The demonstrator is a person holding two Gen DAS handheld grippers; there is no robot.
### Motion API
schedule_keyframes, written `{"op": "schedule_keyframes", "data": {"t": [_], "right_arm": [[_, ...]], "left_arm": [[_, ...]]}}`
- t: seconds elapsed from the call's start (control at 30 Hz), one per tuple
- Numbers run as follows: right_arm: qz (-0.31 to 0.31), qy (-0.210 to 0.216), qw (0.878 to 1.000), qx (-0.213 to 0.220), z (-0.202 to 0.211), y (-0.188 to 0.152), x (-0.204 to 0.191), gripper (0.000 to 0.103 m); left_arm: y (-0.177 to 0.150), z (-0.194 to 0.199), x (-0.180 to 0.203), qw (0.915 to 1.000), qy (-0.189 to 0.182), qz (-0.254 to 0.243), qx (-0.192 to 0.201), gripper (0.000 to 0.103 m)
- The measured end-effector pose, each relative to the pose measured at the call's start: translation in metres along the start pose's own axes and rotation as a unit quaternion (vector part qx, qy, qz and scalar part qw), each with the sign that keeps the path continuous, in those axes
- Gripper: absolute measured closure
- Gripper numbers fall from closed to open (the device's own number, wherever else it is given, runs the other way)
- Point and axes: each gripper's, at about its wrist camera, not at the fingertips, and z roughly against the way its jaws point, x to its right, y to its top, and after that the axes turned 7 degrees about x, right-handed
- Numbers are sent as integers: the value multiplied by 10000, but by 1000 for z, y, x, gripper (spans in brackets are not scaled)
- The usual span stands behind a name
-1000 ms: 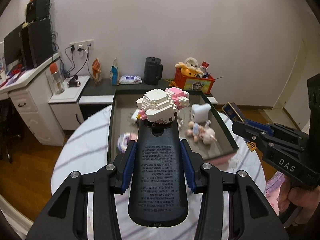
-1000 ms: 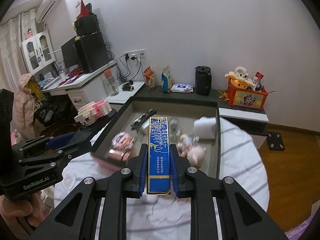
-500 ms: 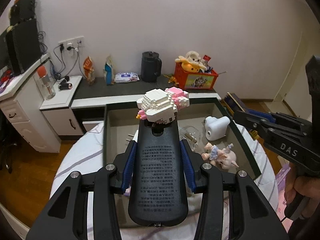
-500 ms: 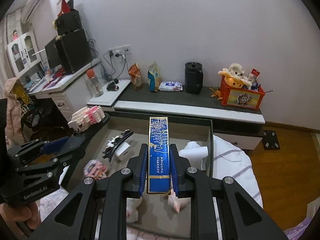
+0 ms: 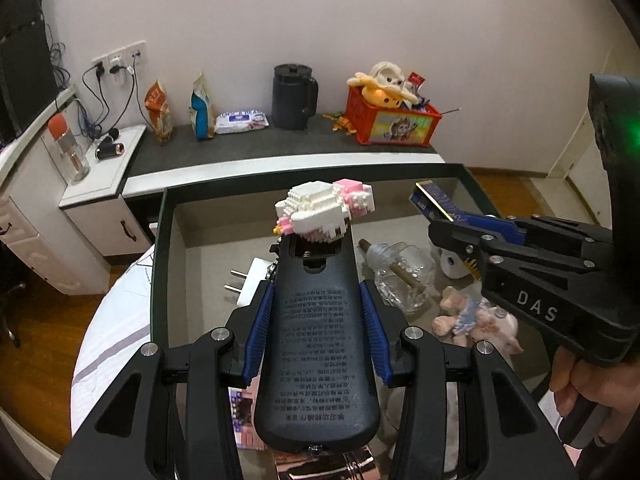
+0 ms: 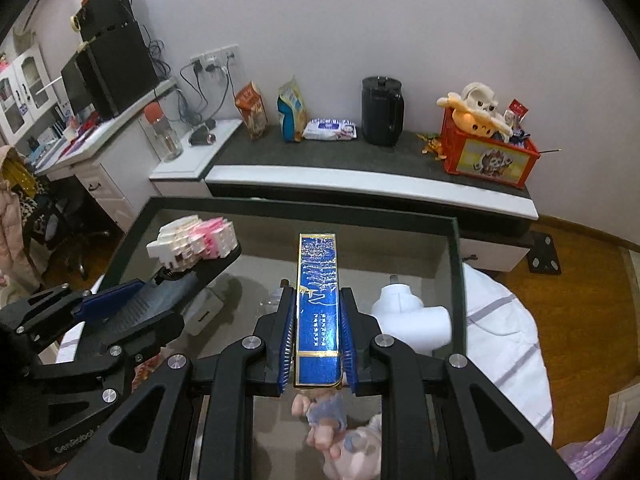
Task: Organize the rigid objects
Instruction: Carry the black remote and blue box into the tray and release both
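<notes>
Black remote sits clamped in the left gripper above the tray, a block figure riding its far end; keep it level while lowering. The right gripper pinches a blue box. Below: plug, glass jar, pig doll crowd the floor.

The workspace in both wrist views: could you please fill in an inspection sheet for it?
Surface: open dark-rimmed box on a striped cloth.
Job's things: black remote carrying a pink-white brick figure; blue box.
Clutter: white plug adapter, glass piece, pig doll.
Grippers: left gripper shut on the remote; right gripper shut on the blue box.
Cables: at wall sockets.
Surroundings: kettle, red toy crate.
</notes>
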Motion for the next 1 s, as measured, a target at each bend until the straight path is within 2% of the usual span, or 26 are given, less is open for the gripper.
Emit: {"op": "schedule_keyframes", "data": {"t": [0.3, 0.37, 0.43, 0.47, 0.5, 0.6, 0.77, 1.0], "right_arm": [[40, -54, 9997, -222, -16, -4, -1, 80], [11, -39, 9998, -195, -14, -3, -2, 55], [-14, 133, 9999, -100, -8, -2, -3, 39], [24, 165, 9998, -68, -4, -2, -5, 28], [93, 67, 9999, -37, 0, -2, -8, 22], [113, 26, 9999, 46, 9, -2, -13, 21], [32, 23, 9999, 109, 28, -7, -15, 14], [-81, 23, 9996, 287, 65, -21, -18, 13]], "left_arm": [[-2, -8, 2, 9997, 158, -101, -155, 58], [-3, -6, 4, 9995, 227, -137, -169, 55], [-3, -2, 4, 9993, 282, -155, -171, 39], [-4, 1, 3, 9993, 311, -154, -157, 27], [-4, 5, 3, 9992, 355, -157, -124, 21], [-4, 18, 2, 9992, 385, -118, -49, 12], [-11, 44, 3, 9987, 499, -63, 70, 8], [-24, 89, 12, 9974, 640, -50, 321, 5]]}}
